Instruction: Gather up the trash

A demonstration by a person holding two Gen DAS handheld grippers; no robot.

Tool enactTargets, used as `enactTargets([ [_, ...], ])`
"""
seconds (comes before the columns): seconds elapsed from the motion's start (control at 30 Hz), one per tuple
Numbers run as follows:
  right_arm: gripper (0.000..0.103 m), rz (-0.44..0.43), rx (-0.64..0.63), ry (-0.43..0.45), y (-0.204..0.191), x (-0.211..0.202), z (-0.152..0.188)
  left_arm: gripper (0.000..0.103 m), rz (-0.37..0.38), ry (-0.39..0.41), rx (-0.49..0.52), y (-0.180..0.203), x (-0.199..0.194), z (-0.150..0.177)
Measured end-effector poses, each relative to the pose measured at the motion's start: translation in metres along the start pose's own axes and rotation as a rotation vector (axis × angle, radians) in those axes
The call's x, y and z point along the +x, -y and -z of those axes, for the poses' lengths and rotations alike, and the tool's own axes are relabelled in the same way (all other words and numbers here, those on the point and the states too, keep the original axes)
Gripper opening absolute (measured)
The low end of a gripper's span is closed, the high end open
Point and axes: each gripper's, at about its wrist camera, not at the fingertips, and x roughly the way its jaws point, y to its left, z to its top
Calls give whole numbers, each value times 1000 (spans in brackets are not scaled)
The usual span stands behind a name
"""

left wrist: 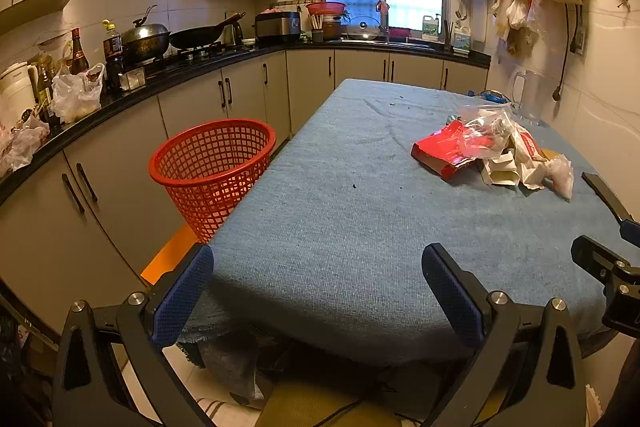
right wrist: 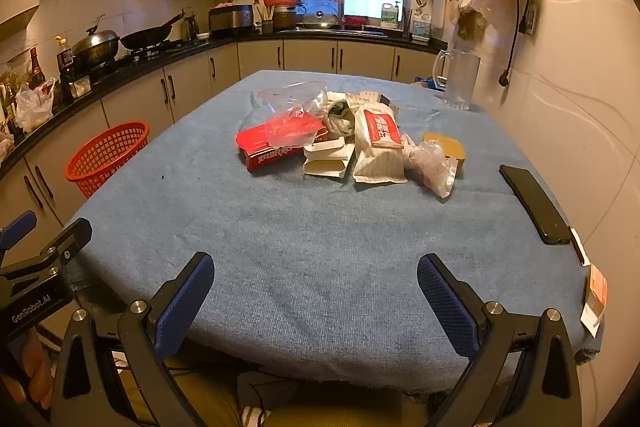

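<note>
From the left wrist view, the left tongs (left wrist: 318, 291) stand wide apart with nothing between them, hovering at the near edge of the surface (left wrist: 340, 227), which is draped in a blue cloth. A red mesh basket (left wrist: 214, 169) stands on the floor just beside the surface's left edge; no contents show in what can be seen of its inside. The trash pile (left wrist: 496, 151) lies well apart from it on the far right of the cloth: a red carton, a clear plastic bag on top, white paper wrappers and a crumpled clear bag. A clear plastic pitcher (left wrist: 528, 99) stands beyond the pile by the wall. From the right wrist view, the right tongs (right wrist: 316, 301) are likewise spread open and hold nothing, low over the near edge. The trash pile sits ahead at mid-surface, the red carton (right wrist: 268, 149) touching a white folded box (right wrist: 326, 157) and a red-and-white paper bag (right wrist: 378, 147). A black phone (right wrist: 534, 203) lies at the right edge.
</note>
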Motion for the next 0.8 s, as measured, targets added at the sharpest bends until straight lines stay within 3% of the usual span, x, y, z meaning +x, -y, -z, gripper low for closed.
enactTargets([
  [0.8,103,-10,7,-36,3,9,4,103,21,-25,31,11,7,5],
])
